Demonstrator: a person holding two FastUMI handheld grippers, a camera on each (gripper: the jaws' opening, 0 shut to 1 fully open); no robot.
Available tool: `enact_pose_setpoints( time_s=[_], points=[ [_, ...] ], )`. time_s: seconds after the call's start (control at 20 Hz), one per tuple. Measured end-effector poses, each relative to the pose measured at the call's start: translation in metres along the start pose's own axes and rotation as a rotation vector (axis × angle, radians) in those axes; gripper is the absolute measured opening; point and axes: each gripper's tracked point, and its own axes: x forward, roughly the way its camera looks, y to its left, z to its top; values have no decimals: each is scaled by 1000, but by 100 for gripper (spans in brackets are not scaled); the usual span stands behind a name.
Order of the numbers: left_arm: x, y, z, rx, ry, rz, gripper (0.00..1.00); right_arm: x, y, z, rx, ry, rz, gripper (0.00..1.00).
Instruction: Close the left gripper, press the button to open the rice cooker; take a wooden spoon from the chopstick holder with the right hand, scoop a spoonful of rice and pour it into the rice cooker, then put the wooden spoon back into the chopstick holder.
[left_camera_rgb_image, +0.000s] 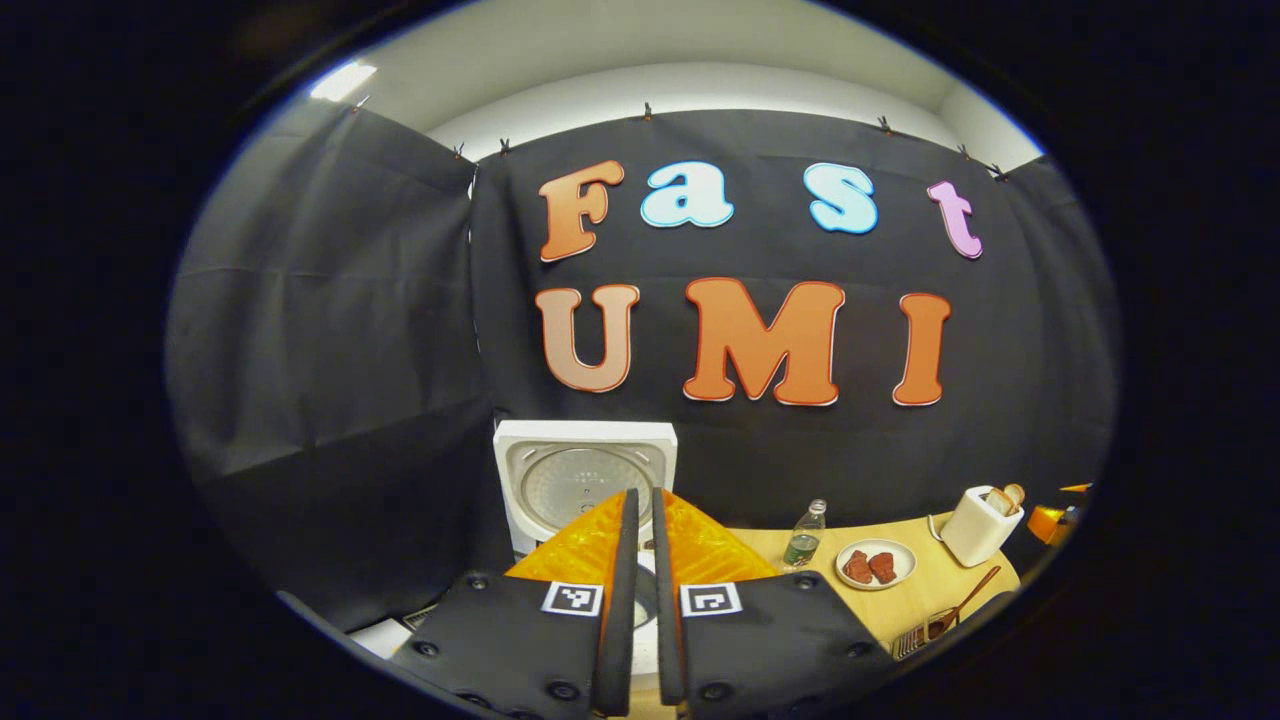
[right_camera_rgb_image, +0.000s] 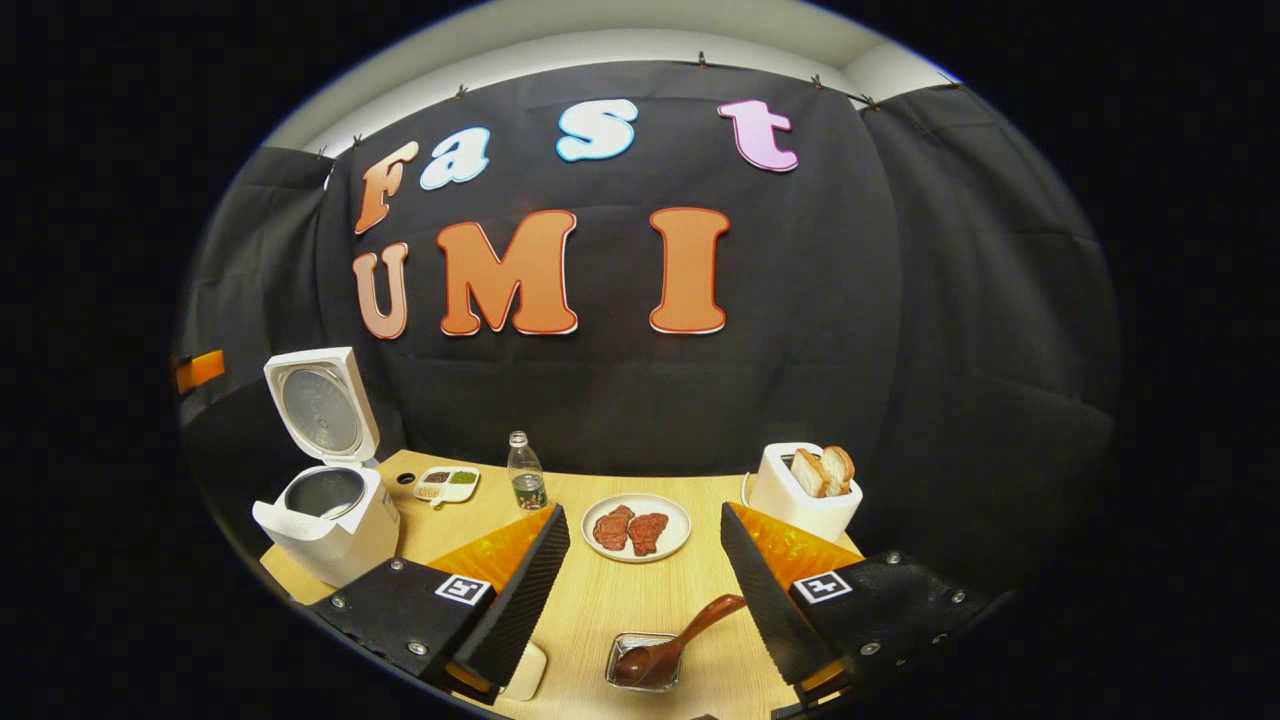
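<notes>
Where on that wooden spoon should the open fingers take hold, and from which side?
Probably on the bare handle of the wooden spoon, about halfway up. Its bowl sits down in the small metal holder, while the handle leans up and out toward the right gripper, clear of the rim. Coming down from above with the open fingers either side of the handle looks simplest.

The left claw (left_camera_rgb_image: 640, 520), fingers nearly together, points at the rice cooker (left_camera_rgb_image: 585, 480) with lid raised.

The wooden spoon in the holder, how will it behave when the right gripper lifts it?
The wooden spoon looks rigid, so it shouldn't flex. Its handle leans out of the chopstick holder, so it may pivot when gripped. Probably light.
</notes>
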Motion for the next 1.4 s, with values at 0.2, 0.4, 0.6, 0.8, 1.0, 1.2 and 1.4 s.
enact_pose_setpoints(
  time_s=[0.2,0.4,0.6,0.8,1.0,1.2,1.4],
  points=[
    [-17,-29,-8,29,20,-40,63,3,-12,-24,17,54,-15,94],
    [-27,-44,-19,48,23,-28,88,7,-28,-53,44,126,-30,94],
    [-38,-55,-32,53,32,-3,89,18,-46,-92,130,224,-55,94],
    [-44,-63,-44,66,61,23,90,30,-53,-135,230,341,-63,94],
    [-55,-70,-51,94,73,38,90,48,-48,-165,309,438,-26,90],
    [-62,-69,-55,123,80,72,90,67,-46,-193,419,502,-40,81],
    [-66,-67,-60,135,90,95,90,85,-44,-207,498,534,-77,63]
  ],
)
